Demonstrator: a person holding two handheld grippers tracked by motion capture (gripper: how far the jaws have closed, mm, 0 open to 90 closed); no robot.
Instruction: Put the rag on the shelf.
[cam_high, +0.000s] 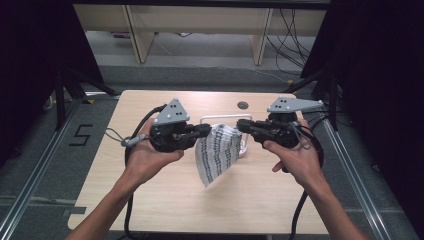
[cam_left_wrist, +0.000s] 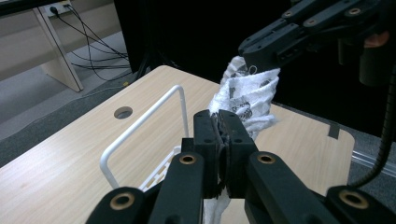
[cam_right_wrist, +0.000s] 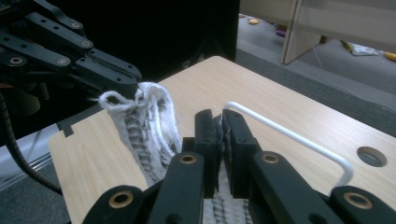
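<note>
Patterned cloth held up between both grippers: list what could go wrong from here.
1. The left gripper and right gripper pinch only the cloth edge, so it might slip free.
2. The hanging corner could snag the white basket's handle beside it.

The space between the left gripper (cam_high: 206, 131) and the right gripper (cam_high: 241, 125) is taken up by the patterned cloth (cam_high: 216, 152), which is clamped by both and hangs above the table (cam_high: 165, 200). Passage behind the cloth is blocked by the white wire handle (cam_high: 222, 118) of a basket (cam_left_wrist: 156, 172), which stands upright. Bare tabletop is left along the near edge and at both outer sides. A small round hole (cam_high: 243, 105) is seen beyond the handle.
</note>
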